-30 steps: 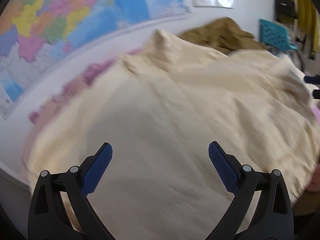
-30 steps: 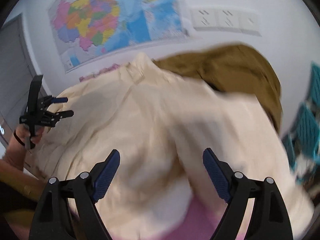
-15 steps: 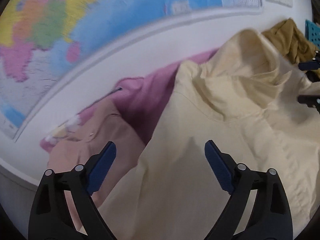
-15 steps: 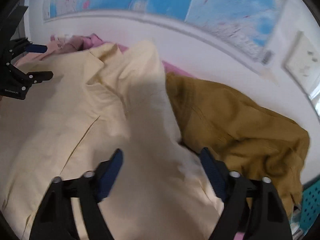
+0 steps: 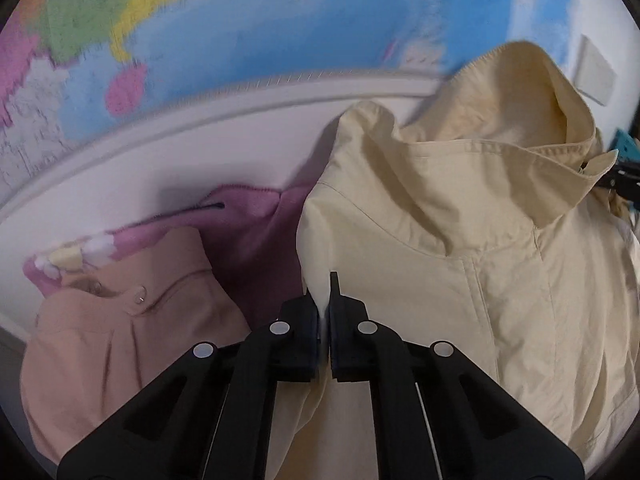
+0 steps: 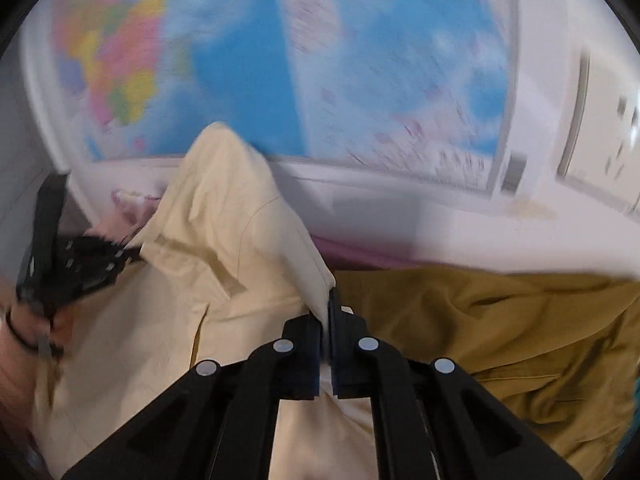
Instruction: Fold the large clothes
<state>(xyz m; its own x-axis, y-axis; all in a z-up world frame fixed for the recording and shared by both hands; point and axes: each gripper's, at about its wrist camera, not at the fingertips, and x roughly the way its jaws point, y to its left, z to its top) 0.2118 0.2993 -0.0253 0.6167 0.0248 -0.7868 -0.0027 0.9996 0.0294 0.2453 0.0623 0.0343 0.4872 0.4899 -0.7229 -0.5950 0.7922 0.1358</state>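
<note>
Left wrist view had the left gripper (image 5: pixel 324 320) angled down toward the pile, and its jaws had just snapped together on a fold of the cream jacket (image 5: pixel 460 240) at the shoulder edge, with a strip of pale cloth sticking up between the pads. That jacket filled the right half of the shot, collar (image 5: pixel 532 128) standing up at the far side against the wall. Left of it sat a pink garment (image 5: pixel 248 232) and, nearer, a peach shirt (image 5: pixel 120 340) with a small button showing. A big coloured map (image 5: pixel 280 20) covered the wall behind, pretty blurry.

Right wrist view was much the same deal: the right gripper (image 6: pixel 328 332) also pointed downward, and its jaws had just been closing too, now pinched tight on the jacket's other shoulder edge, fabric caught between them. The cream jacket (image 6: pixel 200 260) spread off to the left from there. To the right lay a mustard-brown garment (image 6: pixel 500 320), touching the jacket's edge. Over at the far left you could see the person's hand (image 6: pixel 28 328) wrapped around the handle of the left gripper (image 6: pixel 132 254), a dark band on the wrist, all smeared by motion. Wall sockets (image 6: pixel 608 120) showed at the far right, next to the map (image 6: pixel 320 60).
</note>
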